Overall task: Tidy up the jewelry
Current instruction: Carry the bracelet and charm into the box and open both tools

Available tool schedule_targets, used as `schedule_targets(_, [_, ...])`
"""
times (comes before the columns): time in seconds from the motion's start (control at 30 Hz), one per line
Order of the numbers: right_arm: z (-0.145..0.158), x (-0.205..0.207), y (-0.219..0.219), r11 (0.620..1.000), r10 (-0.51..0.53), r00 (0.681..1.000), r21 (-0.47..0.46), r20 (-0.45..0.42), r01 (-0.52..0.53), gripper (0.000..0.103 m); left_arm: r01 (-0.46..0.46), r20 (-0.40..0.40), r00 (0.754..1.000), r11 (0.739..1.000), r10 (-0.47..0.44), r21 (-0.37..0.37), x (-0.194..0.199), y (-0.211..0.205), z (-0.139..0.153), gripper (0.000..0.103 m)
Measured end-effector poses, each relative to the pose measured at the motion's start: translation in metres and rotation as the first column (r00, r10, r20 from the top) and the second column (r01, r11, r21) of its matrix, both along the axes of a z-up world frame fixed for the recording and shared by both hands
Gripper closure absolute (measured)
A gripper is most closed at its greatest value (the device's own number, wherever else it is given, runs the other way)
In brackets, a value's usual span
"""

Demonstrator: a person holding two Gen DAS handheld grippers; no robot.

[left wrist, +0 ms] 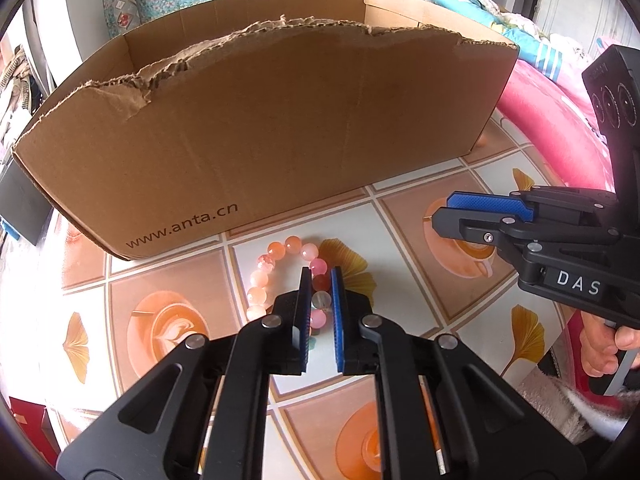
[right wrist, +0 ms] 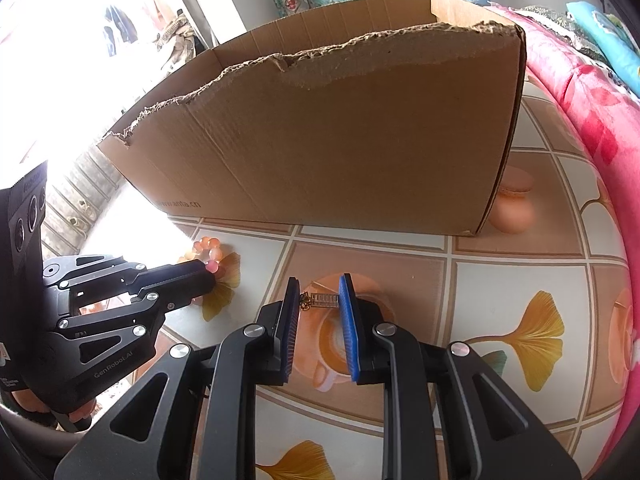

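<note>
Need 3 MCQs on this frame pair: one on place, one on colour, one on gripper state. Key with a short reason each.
1. Where does the bead bracelet lie?
A. inside the cardboard box
B. on the tablecloth in front of the cardboard box
C. on the pink blanket

2. What colour are the gripper finger pads?
A. blue
B. red
C. white

3. How does the left gripper stand toward the bracelet?
A. far off to one side, shut
B. holding it lifted above the box
C. jaws straddling one side of the bead ring on the table

Key:
1 B: the beads rest on the patterned tablecloth near the front wall of the cardboard box.
2 A: the pads facing inward are blue in both wrist views.
3 C: beads show between the two jaws, with the ring lying flat; whether the pads touch them is unclear.
</note>
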State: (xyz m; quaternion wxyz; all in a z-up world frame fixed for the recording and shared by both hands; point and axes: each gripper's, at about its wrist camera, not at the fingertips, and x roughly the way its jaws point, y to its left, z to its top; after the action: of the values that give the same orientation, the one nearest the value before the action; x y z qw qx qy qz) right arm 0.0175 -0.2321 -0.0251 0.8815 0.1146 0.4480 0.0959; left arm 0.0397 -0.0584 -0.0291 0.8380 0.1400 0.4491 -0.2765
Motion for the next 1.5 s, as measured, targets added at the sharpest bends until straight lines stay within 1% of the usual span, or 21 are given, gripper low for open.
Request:
schedule_targets(0.3, [0.003,-0.001,-0.001,1.000,0.002,1.000,-0.001,0.005,-0.002,0.083,-0.001,0.004,1.000,1.000,0.001,0.001,-0.001,-0.011,-0.003,0.095])
schedule_targets(0.4, [0.006,-0.004,-0.001,1.000,0.001,1.000,-0.003,0.013,-0.001,0.083,-0.004,0.004,1.000,1.000,0.004,-0.004,-0.001,-0.011,-0.003,0.095])
schedule_targets(0.47, [0.010,-0.006,-0.002,1.000,-0.001,1.000,0.001,0.020,0.000,0.083,-0.004,0.019,1.000,1.000,0.004,-0.016,-0.002,-0.010,0.001,0.095])
schedule_targets(0.6, [0.025,-0.010,-0.005,1.000,-0.003,0.999,0.030,0.046,0.001,0.083,0.004,0.046,0.999,0.996,0.000,-0.088,-0.004,0.003,0.018,0.095])
schedule_targets(0.7, [0.044,-0.013,-0.009,0.999,-0.005,0.997,0.053,0.083,0.001,0.083,0.007,0.022,1.000,0.984,-0.004,-0.175,-0.003,0.017,0.037,0.095])
schedule_targets(0.8, [0.069,-0.015,-0.014,0.997,-0.003,0.991,0.074,0.131,-0.007,0.083,0.020,0.000,1.000,0.962,-0.021,-0.272,-0.001,0.032,0.058,0.095])
schedule_targets(0.87, [0.084,-0.015,-0.016,0.996,0.004,0.987,0.083,0.161,-0.017,0.083,0.035,-0.018,0.999,0.938,-0.043,-0.345,0.000,0.041,0.073,0.095])
schedule_targets(0.93, [0.101,-0.014,-0.017,0.995,0.012,0.981,0.093,0.194,-0.031,0.083,0.063,-0.010,0.997,0.914,-0.074,-0.401,-0.003,0.046,0.089,0.095])
schedule_targets(1.03, [0.126,-0.006,-0.019,0.993,0.034,0.969,0.101,0.243,-0.060,0.083,0.108,0.015,0.993,0.877,-0.114,-0.468,-0.004,0.052,0.114,0.095])
schedule_targets(1.07, [0.133,-0.002,-0.021,0.992,0.040,0.966,0.104,0.256,-0.068,0.083,0.119,0.018,0.992,0.861,-0.126,-0.494,-0.002,0.054,0.123,0.095])
schedule_targets(1.17, [0.148,0.011,-0.025,0.990,0.053,0.958,0.108,0.280,-0.087,0.083,0.139,0.020,0.988,0.822,-0.153,-0.552,0.006,0.051,0.144,0.095])
schedule_targets(1.23, [0.153,0.024,-0.027,0.989,0.062,0.958,0.111,0.281,-0.096,0.083,0.143,0.022,0.987,0.805,-0.159,-0.576,0.016,0.050,0.153,0.095])
schedule_targets(1.27, [0.154,0.031,-0.029,0.989,0.066,0.960,0.107,0.273,-0.098,0.083,0.141,0.025,0.988,0.804,-0.155,-0.577,0.022,0.049,0.156,0.095])
schedule_targets(1.33, [0.151,0.049,-0.034,0.991,0.074,0.967,0.091,0.242,-0.099,0.083,0.129,0.031,0.990,0.821,-0.135,-0.556,0.032,0.042,0.159,0.095])
schedule_targets(1.4, [0.144,0.067,-0.035,0.992,0.089,0.977,0.072,0.196,-0.105,0.083,0.107,0.005,0.992,0.836,-0.123,-0.538,0.047,0.035,0.154,0.095])
schedule_targets(1.5, [0.129,0.090,-0.038,0.992,0.107,0.988,0.049,0.111,-0.113,0.083,0.075,-0.030,0.994,0.870,-0.102,-0.487,0.072,0.021,0.144,0.095])
